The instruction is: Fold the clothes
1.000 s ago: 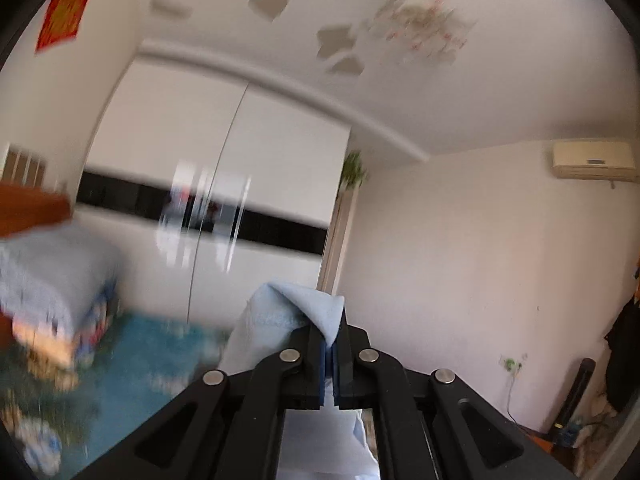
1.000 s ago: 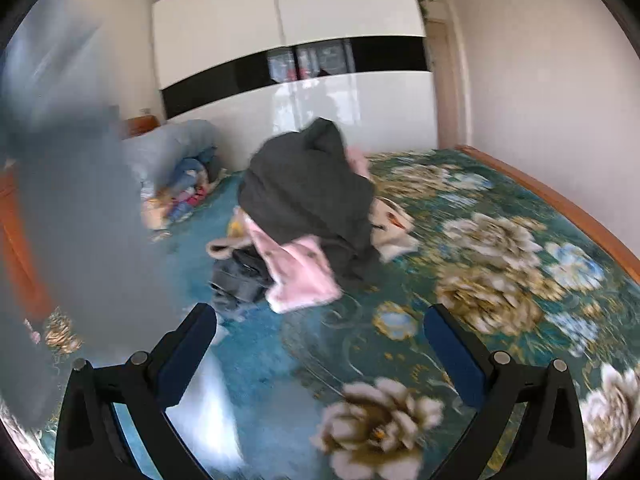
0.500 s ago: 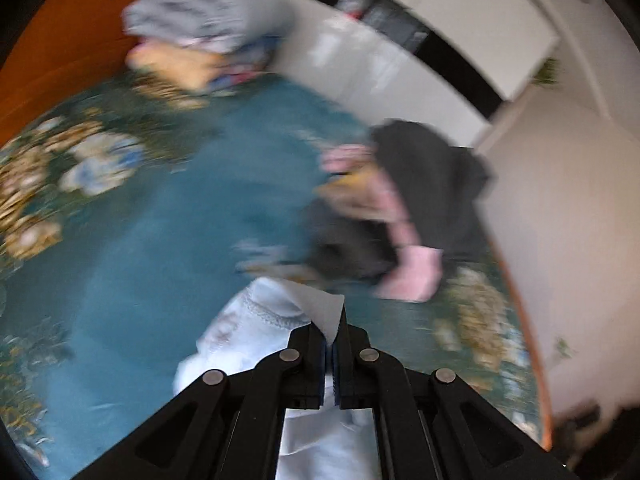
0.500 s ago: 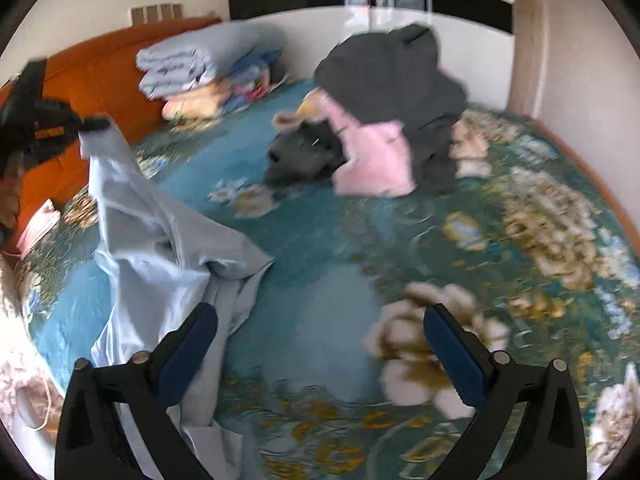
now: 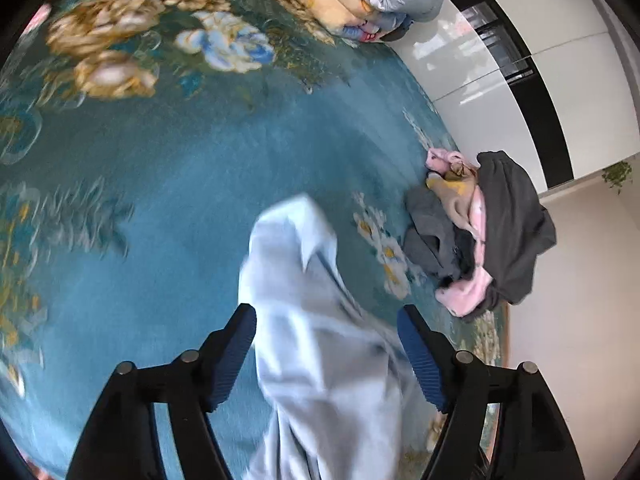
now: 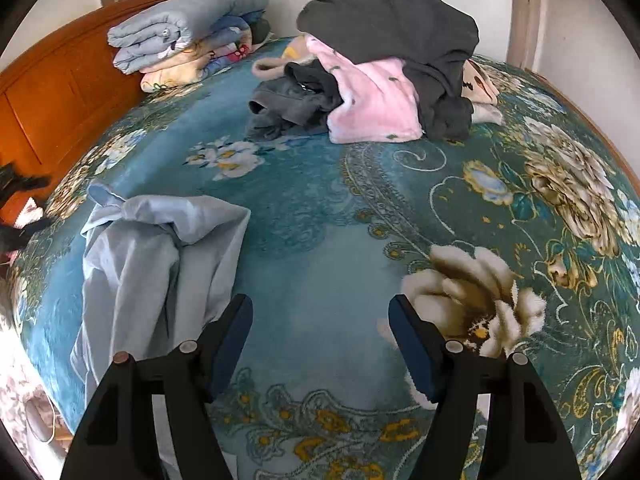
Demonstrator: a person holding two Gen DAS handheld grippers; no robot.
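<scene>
**Inspector:** Report the state of both claws.

**Operator:** From my remote station I see the left gripper (image 5: pixel 327 354) with its jaws spread wide and nothing pinched. The light blue shirt (image 5: pixel 316 320) lies between its blue pads (image 5: pixel 234 354), but I see no pad pressing the cloth. The right gripper (image 6: pixel 320 342) is likewise wide apart and holds nothing; only bedspread shows between its fingers.

**Inspector:** Locate the garment, using the clothes pile as your landmark.

**Operator:** The clothes pile (image 6: pixel 380 68) sits at the far side of the teal floral bedspread (image 6: pixel 500 208). In the right wrist view the light blue shirt (image 6: pixel 160 264) lies crumpled on the bedspread, well apart from the pile, nearer the camera and to its left, with its lower part running off the near edge of the bed. In the left wrist view the shirt is motion-blurred, so I cannot tell whether all of it rests flat.

**Inspector:** Composition of the pile?

**Operator:** A dark grey garment (image 6: pixel 400 20) drapes over the top, a pink fleece item (image 6: pixel 372 104) lies beneath it, and another grey piece (image 6: pixel 288 108) spills out toward the shirt.

**Inspector:** Other items?

**Operator:** Left of the pile, folded quilts (image 6: pixel 188 36) are stacked against the orange wooden headboard (image 6: pixel 60 92). Behind the pile stands a white wardrobe with a black band (image 5: pixel 532 92).

**Inspector:** Any brands, labels or writing?

**Operator:** I can read none. The quilts carry a printed pattern, too small to make out.
</scene>
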